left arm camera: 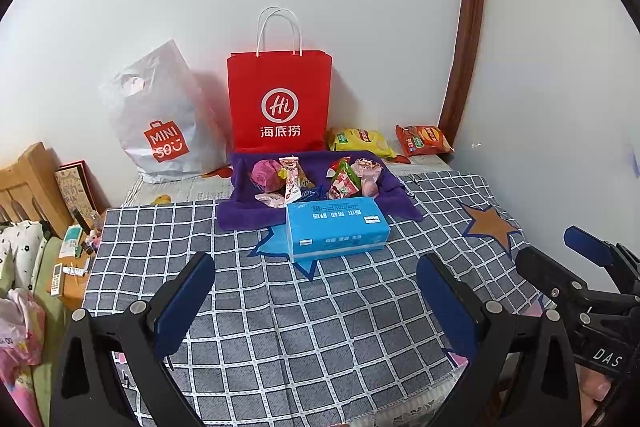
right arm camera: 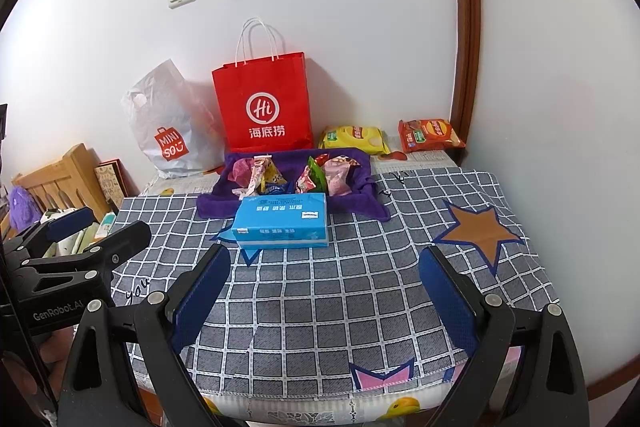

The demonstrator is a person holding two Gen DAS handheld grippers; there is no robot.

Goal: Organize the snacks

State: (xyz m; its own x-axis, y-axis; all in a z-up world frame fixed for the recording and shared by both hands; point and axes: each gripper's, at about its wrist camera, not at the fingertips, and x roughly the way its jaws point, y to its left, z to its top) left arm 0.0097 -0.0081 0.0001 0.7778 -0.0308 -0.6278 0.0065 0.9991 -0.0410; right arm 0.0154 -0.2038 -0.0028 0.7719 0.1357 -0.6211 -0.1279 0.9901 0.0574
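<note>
Both your left gripper [left arm camera: 316, 303] and right gripper [right arm camera: 324, 295] gape wide, empty. The crinkly foil snack packets [left arm camera: 316, 179] on the purple cloth [left arm camera: 240, 215] at 12 o'clock look light and slippery; pinch them at a sealed edge.

red bag [left arm camera: 279, 103] base hidden behind purple cloth [left arm camera: 244, 215], tissue pack [left arm camera: 338, 227] print unreadable, bedside clutter [left arm camera: 74, 259] indistinct

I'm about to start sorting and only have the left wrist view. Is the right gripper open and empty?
Observer: Yes. The right gripper is open wide, with nothing between its fingers.
Operator: Is there anything at the cloth's near edge that I can't see?
Observer: A pink patch outlined in blue sits at the near hem of the checked cloth.
Operator: And far left, by the wooden frame?
Observer: A purple fuzzy item sits beside the wooden frame.
</note>
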